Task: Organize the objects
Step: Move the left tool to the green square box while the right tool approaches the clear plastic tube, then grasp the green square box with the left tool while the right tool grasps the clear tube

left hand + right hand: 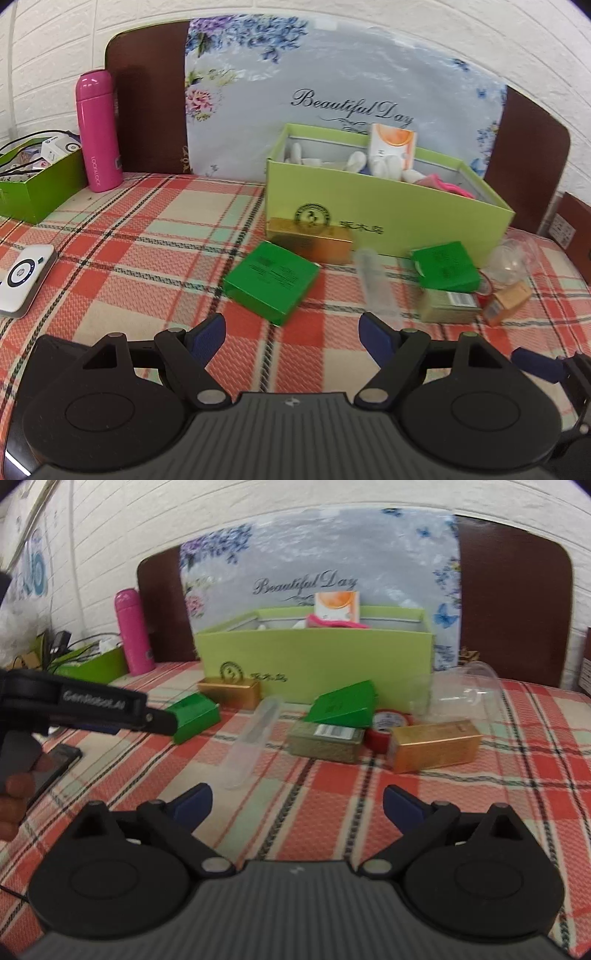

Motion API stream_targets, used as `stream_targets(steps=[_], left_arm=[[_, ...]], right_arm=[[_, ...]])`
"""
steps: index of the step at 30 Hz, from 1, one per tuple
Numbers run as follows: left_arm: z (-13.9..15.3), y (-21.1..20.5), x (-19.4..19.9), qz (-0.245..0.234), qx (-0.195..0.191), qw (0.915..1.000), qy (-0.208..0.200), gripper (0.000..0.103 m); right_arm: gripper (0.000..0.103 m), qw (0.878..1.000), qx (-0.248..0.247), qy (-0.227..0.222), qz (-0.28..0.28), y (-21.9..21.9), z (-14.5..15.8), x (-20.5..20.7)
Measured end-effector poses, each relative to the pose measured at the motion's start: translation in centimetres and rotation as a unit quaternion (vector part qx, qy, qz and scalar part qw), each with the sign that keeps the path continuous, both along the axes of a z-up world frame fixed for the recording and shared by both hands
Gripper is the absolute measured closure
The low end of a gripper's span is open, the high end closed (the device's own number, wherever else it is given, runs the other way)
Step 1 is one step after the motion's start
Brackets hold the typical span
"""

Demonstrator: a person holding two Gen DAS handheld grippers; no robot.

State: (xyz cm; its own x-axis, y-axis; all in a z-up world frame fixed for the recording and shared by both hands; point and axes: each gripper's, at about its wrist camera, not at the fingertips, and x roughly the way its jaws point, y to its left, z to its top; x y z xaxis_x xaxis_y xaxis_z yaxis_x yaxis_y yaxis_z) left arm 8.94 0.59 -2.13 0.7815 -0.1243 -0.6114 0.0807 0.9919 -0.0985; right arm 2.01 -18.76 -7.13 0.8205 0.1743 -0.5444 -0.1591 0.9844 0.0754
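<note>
A light green open box [369, 214] [314, 661] holds white items, a pink thing and an orange-white carton. Loose on the plaid cloth before it lie a green box [271, 282] [194, 716], a second green box [445, 266] [343, 703], a gold box [314, 238] [231, 690], a second gold box [434, 744], an olive tin [448, 304] [325, 740], a clear tube [376, 284] [251, 738], a red tape roll [384, 727] and a clear cup [461, 694]. My left gripper [291, 332] is open and empty, just short of the first green box. My right gripper [297, 803] is open and empty, short of the tin.
A pink flask [98, 131] [133, 631] and a darker green box of cables [37, 181] stand at the back left. A white device [22, 277] lies at the left. A floral headboard [332, 92] and a white brick wall close the back.
</note>
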Motion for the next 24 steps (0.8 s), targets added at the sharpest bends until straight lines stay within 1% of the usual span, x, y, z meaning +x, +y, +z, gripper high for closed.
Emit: stream_targets(steps=[2,4,7,9,10,12,14,16,19,21,24], left_arm=[[-0.3,0.4,1.0,0.001,-0.002,1.0,0.005,0.021],[-0.5,0.6,1.9,0.004,-0.003,0.9999,0.009,0.021],[-0.9,0.6,3.3,0.01,-0.003,0.9999,0.009,0.021],[-1.1,0.4,4.3,0.009,-0.003,1.0,0.003,0.021],[-1.2,0.3,4.8,0.006,-0.001,1.0,-0.001,0.021],[-1.3,0.1,5.9,-0.002,0.005,1.0,0.002,0.021],[-1.6,-0.2,6.7,-0.012,0.014,0.9998,0.008,0.02],[-1.9,-0.5,7.2,-0.024,0.033,0.9992,0.005,0.02],[-2.3,-0.5,7.2,-0.031,0.033,0.999,0.006,0.02],[-2.5,-0.6,6.6,-0.04,0.034,0.9986,0.005,0.026],[-2.6,-1.0,5.1,-0.052,0.057,0.997,0.006,0.034]], right_arm=[[0.009,1.0,-0.016,0.004,0.021,1.5,-0.4,1.1],[0.012,0.999,-0.03,0.01,0.032,2.8,-0.9,2.4],[0.023,0.998,-0.037,0.023,0.036,4.1,-1.6,4.4],[0.038,0.998,-0.034,0.027,0.039,4.6,-1.8,5.3],[0.044,0.998,-0.04,0.026,0.039,4.7,-1.9,5.6],[0.075,0.998,-0.045,0.022,0.041,4.6,-1.8,5.5],[0.076,0.998,-0.041,0.031,0.048,4.0,-1.6,5.1],[0.076,0.997,-0.038,0.039,0.054,3.3,-1.2,4.3],[0.076,0.996,-0.034,0.049,0.059,2.1,-0.9,2.6],[0.076,0.996,-0.027,0.054,0.064,1.1,-0.7,1.5],[0.077,0.995,-0.028,0.062,0.07,-0.5,-0.5,-0.4]])
